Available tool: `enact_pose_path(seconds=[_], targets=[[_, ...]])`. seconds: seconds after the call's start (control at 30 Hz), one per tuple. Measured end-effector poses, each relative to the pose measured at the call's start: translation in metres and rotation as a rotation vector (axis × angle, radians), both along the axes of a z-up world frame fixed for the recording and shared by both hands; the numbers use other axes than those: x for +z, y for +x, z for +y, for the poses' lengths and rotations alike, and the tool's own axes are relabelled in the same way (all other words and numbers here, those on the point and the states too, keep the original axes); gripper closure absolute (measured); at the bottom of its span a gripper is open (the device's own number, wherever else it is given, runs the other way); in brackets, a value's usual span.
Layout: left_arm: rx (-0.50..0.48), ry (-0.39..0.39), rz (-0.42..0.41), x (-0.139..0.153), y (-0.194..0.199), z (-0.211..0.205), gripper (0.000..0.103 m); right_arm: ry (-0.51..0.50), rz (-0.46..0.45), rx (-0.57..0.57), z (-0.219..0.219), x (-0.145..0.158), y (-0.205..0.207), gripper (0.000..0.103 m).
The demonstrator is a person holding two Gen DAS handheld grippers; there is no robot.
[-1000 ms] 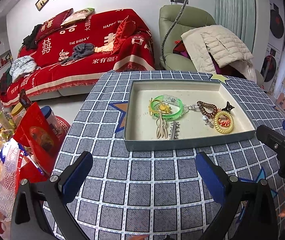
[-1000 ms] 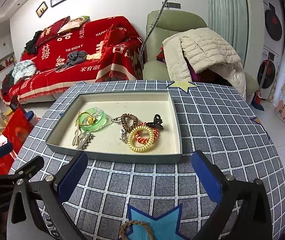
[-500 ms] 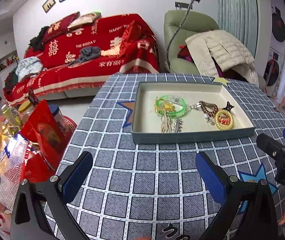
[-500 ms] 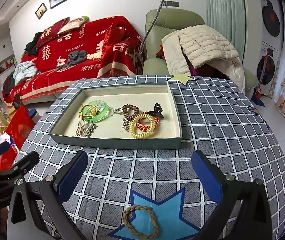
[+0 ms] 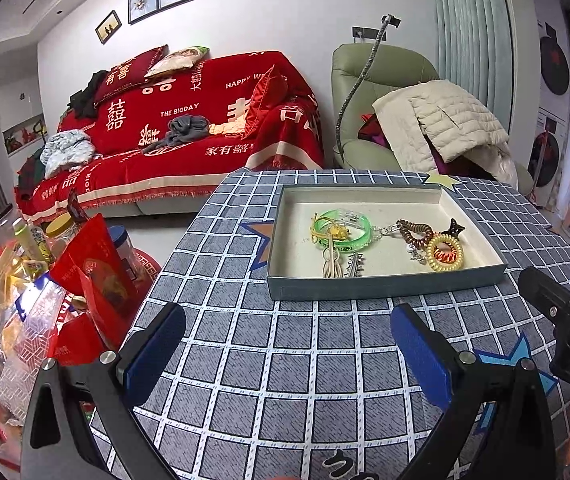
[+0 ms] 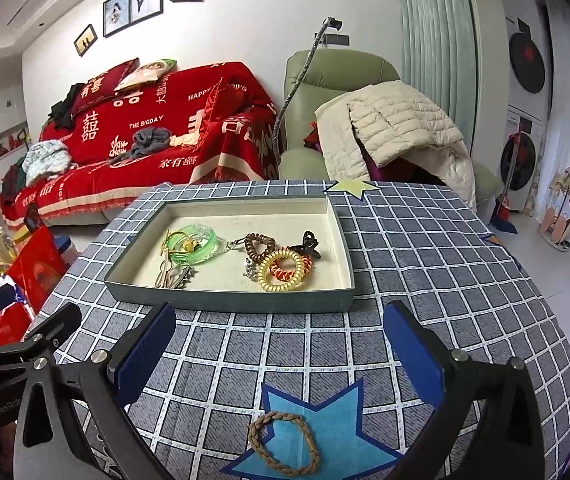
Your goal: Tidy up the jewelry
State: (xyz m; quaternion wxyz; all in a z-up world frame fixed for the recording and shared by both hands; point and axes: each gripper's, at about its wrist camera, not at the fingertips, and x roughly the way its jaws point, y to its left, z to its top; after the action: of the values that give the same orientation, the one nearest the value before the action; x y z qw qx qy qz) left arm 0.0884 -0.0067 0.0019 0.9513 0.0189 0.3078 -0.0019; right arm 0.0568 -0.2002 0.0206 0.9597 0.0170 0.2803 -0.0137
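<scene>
both grippers have backed off toward the near edge of the bench over the last second, so the tray looks further away now and a braided bracelet has come into the right wrist view. i read that as the tray stuff being done and this loose one being next.

right gripper point(image 6: 277, 356) is wide open with nothing in it, blue pads spread apart. the braided bracelet point(image 6: 283, 442) lies flat on a blue star patch point(image 6: 337, 420) at about 6 o'clock from the gripper midpoint, close in, between and a bit below the two fingers. it's the only piece i can see outside the tray.

left gripper point(image 5: 285, 354) is also open and empty, hovering over bare checked cloth.

further out at 12 o'clock is the tray point(image 6: 221, 302) with a green bangle point(image 6: 197, 242), a yellow coil hair tie point(image 6: 281, 270), a brown coil point(image 6: 259, 246) and a black claw clip point(image 6: 307, 244) inside.
</scene>
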Motion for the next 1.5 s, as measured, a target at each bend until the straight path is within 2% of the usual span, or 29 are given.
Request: enact_pose_path(seconds=[1.5], targets=[[0.003, 0.000, -0.002, 0.0053, -0.0042, -0.0010, 0.000, 0.008, -0.005, -0.007, -0.0037, 0.0041, -0.0022, 0.000]])
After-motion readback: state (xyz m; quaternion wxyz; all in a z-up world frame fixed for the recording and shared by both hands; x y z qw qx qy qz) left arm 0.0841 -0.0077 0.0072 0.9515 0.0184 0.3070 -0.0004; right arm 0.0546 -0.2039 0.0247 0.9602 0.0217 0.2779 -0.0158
